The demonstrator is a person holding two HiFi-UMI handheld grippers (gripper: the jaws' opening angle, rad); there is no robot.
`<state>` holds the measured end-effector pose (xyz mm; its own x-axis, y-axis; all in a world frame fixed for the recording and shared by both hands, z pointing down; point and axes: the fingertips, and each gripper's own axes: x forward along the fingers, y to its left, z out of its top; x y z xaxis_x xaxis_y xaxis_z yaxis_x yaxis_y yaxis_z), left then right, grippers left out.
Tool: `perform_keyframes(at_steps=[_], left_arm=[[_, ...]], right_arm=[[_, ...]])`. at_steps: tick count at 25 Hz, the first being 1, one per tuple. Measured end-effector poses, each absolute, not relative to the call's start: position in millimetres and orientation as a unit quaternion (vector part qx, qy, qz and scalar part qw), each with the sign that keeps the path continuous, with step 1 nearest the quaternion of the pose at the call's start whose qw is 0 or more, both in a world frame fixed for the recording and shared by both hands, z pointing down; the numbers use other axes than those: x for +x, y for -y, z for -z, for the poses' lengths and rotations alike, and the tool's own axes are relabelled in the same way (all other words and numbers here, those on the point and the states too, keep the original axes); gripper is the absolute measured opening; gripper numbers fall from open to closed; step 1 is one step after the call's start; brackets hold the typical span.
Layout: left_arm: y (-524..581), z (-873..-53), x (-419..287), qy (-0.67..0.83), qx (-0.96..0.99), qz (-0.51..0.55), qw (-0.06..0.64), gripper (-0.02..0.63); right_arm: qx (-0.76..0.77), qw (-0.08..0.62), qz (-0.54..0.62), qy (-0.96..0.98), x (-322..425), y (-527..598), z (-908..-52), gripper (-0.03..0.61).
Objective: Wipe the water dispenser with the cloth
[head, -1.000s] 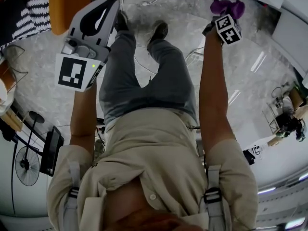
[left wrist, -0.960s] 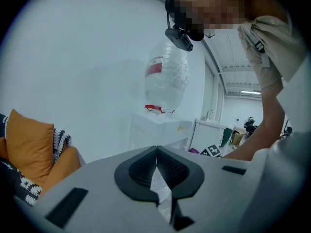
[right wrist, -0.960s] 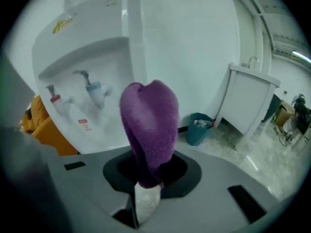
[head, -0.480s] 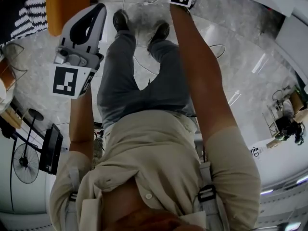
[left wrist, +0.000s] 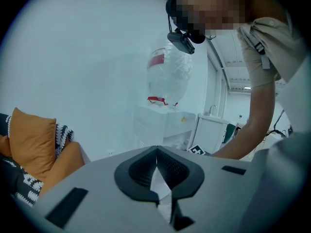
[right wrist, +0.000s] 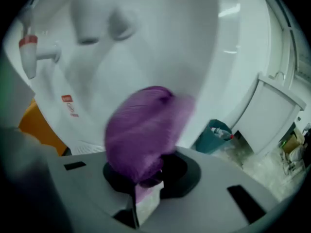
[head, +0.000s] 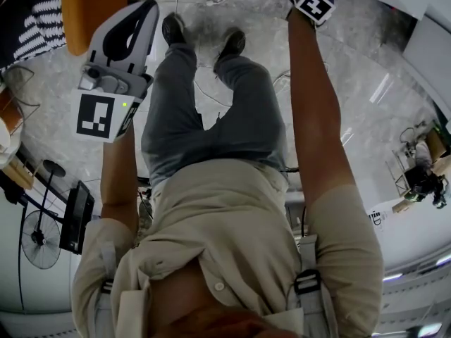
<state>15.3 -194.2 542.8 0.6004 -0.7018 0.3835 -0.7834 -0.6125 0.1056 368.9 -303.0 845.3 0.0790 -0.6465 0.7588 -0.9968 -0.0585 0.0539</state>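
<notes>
Where the right tool (right wrist: 147, 177) grips, fuzzy cloth (right wrist: 143, 132) (purple) bunches.

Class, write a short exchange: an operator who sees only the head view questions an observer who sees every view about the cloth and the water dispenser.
Operator: What is that bit of purple at my top edge?
Observer: It is the purple cloth, bunched up and pinched in the shut jaws of the right gripper.
Operator: I see only floor and legs. Where is the dispenser?
Observer: The water dispenser fills the right gripper view just beyond the cloth, its red tap at upper left. The blur hides whether the cloth touches it.
</notes>
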Motion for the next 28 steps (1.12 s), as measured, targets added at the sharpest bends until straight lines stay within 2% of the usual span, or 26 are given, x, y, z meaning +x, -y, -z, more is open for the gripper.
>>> perform_keyframes(at_steps=[4,8,11,16,21,24,28], left_arm=[[200,-540,22,0.424,0.884,-0.141,0.137,0.017],[206,-530,30,0.431,0.883,-0.119,0.142,0.017],[206,-530,30,0.424,0.886,-0.126,0.142,0.017],[200,-535,2,0.403,0.893,-0.153,0.129,0.017],[201,-540,5,0.418,0.887,-0.138,0.136,0.017],[196,-545,-9,0.429,0.88,-0.143,0.141,0.017],[198,-542,-21,0.454,0.869,-0.128,0.15,0.017]], right_arm=[[0.667,0.342,-0.264,0.607,415,276,-838,0.074],[0.694,0.325,-0.289,0.574,460,252,-828,0.074],[0.687,0.311,-0.29,0.589,453,262,-821,0.074],[0.67,0.29,-0.321,0.604,370,284,-832,0.074],[0.598,0.234,-0.324,0.695,231,313,-833,0.074],[0.546,0.238,-0.334,0.731,147,305,-834,0.074],[0.528,0.244,-0.342,0.738,109,297,-838,0.074]])
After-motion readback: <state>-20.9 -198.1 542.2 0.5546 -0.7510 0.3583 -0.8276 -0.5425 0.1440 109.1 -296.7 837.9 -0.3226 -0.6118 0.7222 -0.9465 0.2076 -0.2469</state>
